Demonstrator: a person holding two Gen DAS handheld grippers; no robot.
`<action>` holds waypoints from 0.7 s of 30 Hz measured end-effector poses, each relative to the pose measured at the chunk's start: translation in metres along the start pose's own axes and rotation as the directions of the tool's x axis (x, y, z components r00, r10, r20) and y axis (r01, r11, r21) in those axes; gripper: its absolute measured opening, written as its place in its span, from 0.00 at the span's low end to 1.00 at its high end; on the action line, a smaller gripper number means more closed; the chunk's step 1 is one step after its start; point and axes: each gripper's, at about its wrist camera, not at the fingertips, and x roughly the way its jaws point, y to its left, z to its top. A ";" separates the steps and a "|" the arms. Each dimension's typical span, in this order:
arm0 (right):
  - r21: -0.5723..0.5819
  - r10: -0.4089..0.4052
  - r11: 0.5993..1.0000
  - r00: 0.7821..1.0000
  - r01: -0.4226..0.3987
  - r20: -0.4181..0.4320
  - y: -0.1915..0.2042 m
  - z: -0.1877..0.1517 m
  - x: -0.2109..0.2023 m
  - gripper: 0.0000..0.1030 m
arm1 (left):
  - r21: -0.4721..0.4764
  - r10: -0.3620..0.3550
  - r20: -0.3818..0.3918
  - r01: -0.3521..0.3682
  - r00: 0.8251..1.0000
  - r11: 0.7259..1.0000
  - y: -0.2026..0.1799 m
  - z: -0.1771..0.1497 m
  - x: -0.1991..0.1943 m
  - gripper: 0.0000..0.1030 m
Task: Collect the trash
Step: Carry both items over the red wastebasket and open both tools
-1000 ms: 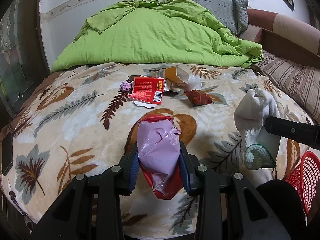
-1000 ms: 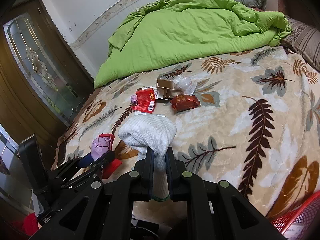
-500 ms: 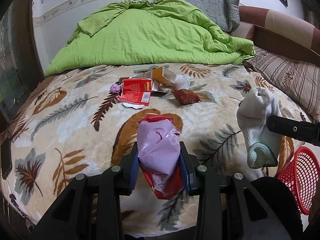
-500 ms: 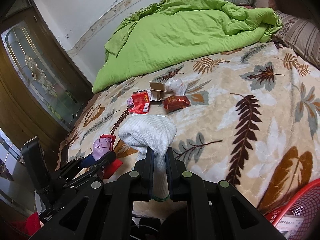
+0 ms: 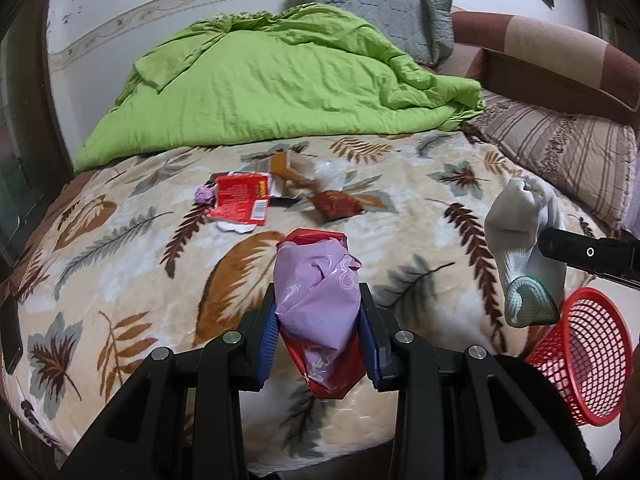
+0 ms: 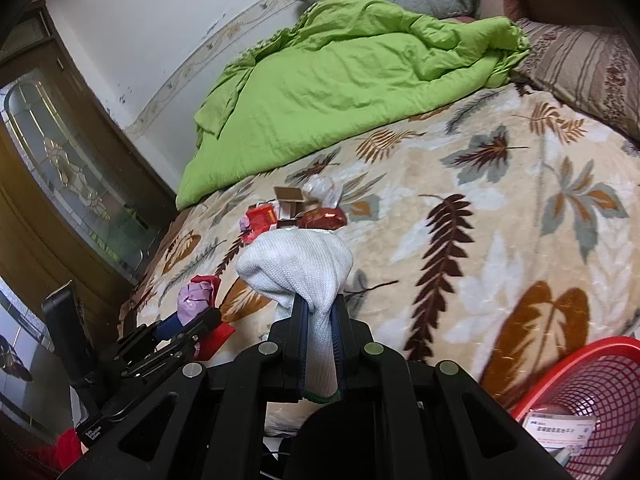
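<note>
As both grippers have drawn back from the bed over the last second, the leaf-patterned beige plush blanket [image 5: 120, 248] fills less of each view and its near edge now shows under the left gripper. The rumpled lime-green duvet [image 5: 280, 88] at the far side lies as before. The red plastic mesh basket [image 5: 580, 356] has come well into view at the lower right, below the bed edge; the right wrist view shows a printed paper slip already inside it, so I judge the carry toward the bin is under way.

Right gripper [image 6: 320, 312]: jaws clamped on the white knitted cotton glove with a green cuff [image 6: 296, 268], which bulges forward past the fingers and hangs clear of the blanket, near and above the basket rim.

Left gripper [image 5: 318, 312]: jaws pressed on the crumpled lilac plastic bag with a red wrapper behind it [image 5: 316, 292], held in the air over the blanket's near edge.

Left on the blanket, well apart from both grippers: flat red printed carton [image 5: 242, 200], opened brown cardboard box [image 5: 284, 168], dark red foil pouch [image 5: 336, 204], small purple paper ball [image 5: 204, 194]. Judgement: two items are due for release into the basket, and another trip is needed.
</note>
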 end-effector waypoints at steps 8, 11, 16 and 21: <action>0.067 -0.082 0.995 0.995 0.078 0.059 -0.035 -0.006 -0.057 0.12 | 0.034 -0.180 0.016 0.179 0.984 0.983 -0.030 0.014 -0.016 0.33; 0.108 -0.142 0.985 0.986 0.132 0.092 -0.055 -0.011 -0.086 0.12 | 0.070 -0.280 -0.002 0.279 0.960 0.958 -0.051 0.019 -0.020 0.33; 0.199 -0.258 0.952 0.959 0.232 0.118 -0.092 -0.026 -0.134 0.12 | 0.146 -0.428 -0.050 0.430 0.903 0.891 -0.103 0.026 -0.026 0.34; 0.266 -0.332 0.917 0.938 0.297 0.097 -0.120 -0.042 -0.160 0.12 | 0.194 -0.556 -0.145 0.575 0.818 0.795 -0.160 0.026 -0.027 0.34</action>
